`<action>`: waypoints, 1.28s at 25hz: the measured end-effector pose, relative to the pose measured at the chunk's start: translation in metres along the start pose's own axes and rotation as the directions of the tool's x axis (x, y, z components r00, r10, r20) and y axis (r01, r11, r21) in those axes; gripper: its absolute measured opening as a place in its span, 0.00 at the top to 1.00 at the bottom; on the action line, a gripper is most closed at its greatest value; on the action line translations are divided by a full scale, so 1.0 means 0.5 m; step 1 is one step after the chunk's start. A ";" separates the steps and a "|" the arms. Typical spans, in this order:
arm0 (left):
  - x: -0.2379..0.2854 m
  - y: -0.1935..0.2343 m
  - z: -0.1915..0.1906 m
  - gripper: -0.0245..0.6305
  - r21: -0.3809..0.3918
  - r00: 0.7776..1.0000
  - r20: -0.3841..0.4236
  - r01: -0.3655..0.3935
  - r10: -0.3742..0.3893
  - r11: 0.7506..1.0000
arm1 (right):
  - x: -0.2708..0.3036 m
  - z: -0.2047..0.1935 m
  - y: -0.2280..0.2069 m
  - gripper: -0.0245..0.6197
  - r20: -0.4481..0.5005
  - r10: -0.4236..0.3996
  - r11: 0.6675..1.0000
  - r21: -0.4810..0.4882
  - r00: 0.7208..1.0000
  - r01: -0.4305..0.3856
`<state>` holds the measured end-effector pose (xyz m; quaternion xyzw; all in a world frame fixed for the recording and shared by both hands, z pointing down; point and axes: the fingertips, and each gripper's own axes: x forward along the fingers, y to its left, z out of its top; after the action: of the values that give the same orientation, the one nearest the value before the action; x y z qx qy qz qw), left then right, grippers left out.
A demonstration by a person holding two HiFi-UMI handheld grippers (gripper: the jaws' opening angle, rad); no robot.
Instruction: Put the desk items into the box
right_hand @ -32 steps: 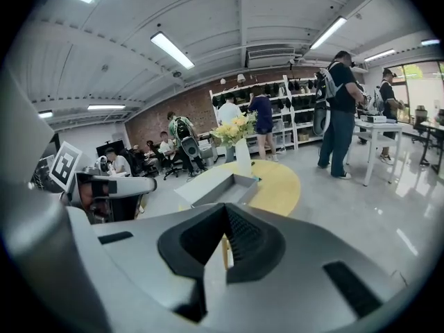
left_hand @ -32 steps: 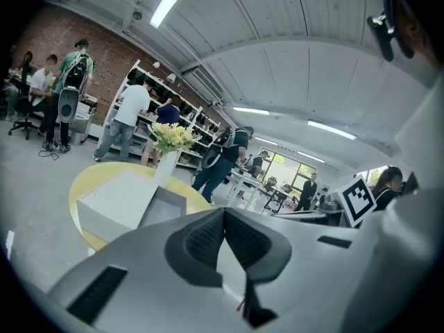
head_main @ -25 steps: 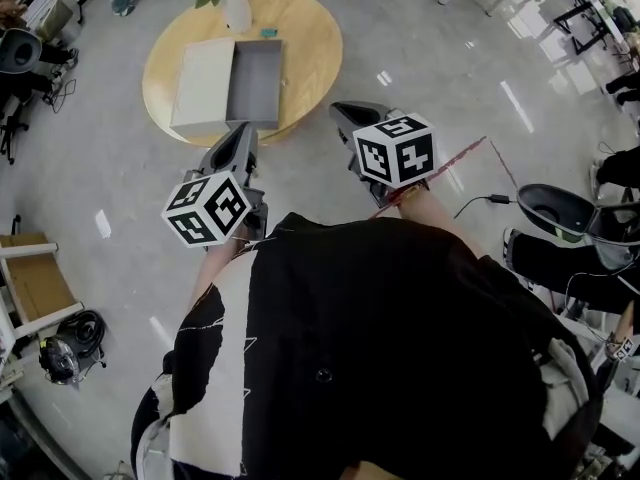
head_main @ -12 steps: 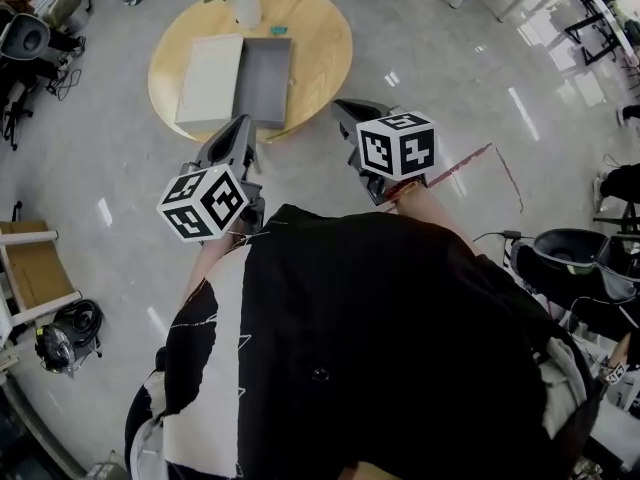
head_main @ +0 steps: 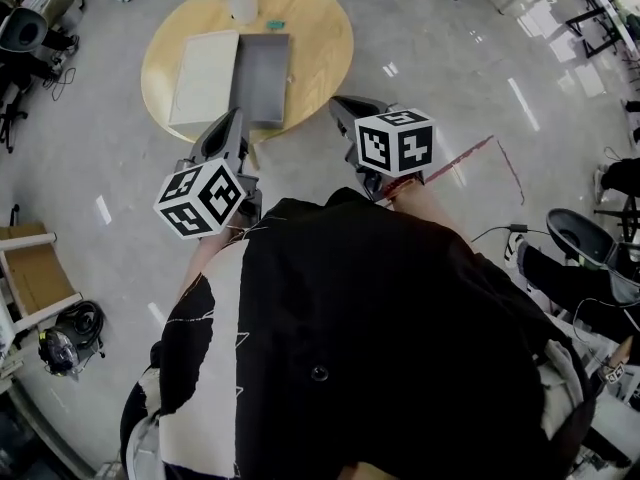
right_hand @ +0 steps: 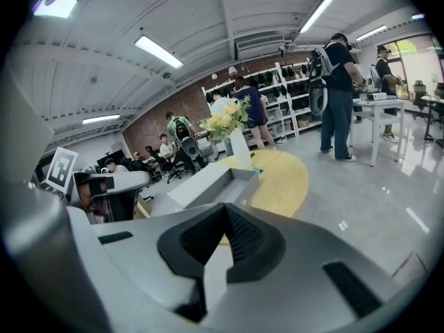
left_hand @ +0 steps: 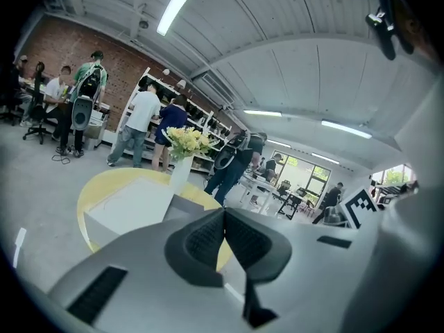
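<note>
An open grey box [head_main: 262, 78] lies on a round wooden table [head_main: 320, 28], with its pale lid [head_main: 205, 68] flat beside it on the left. A small teal item [head_main: 279, 25] rests behind the box. Both grippers hang in the air in front of the person's chest, short of the table's near edge. My left gripper [head_main: 232, 118] is shut with nothing in it, pads together in the left gripper view [left_hand: 223, 210]. My right gripper [head_main: 340, 105] is shut and empty too [right_hand: 224, 207]. The right gripper view looks across the box [right_hand: 232, 186] and lid [right_hand: 198, 182].
A white vase [head_main: 240, 3] of yellow flowers stands at the table's far edge. Grey floor surrounds the table, with red tape lines [head_main: 470, 153] at right. Several people stand by shelves [left_hand: 149, 123] beyond it. Chairs and cables sit at left and right.
Both grippers stay shut and nearly still. The head view has drifted slightly, so the table and the chair at right sit a little differently in the frame.
</note>
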<state>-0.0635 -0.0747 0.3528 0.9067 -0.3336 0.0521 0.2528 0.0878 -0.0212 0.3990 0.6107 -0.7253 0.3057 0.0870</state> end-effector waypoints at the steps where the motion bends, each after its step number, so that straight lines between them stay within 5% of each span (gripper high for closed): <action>1: 0.006 0.002 -0.006 0.95 -0.012 1.000 -0.003 -0.003 0.003 1.000 | -0.001 -0.009 -0.008 0.95 -0.011 -0.007 1.000 0.010 1.000 0.007; 10: 0.075 0.004 -0.032 0.95 -0.088 0.998 -0.056 -0.024 0.019 0.996 | 0.007 -0.013 -0.107 0.95 -0.042 -0.031 0.994 0.107 0.999 0.036; 32: 0.237 0.093 0.016 0.95 -0.221 0.965 -0.018 -0.261 0.263 0.940 | 0.280 0.179 -0.197 0.95 -0.184 0.213 0.977 0.043 0.960 -0.209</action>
<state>-0.0020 -0.1778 0.3967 0.8206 -0.4565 0.0422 0.3413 0.1691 -0.1935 0.4306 0.4994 -0.7712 0.3777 0.1148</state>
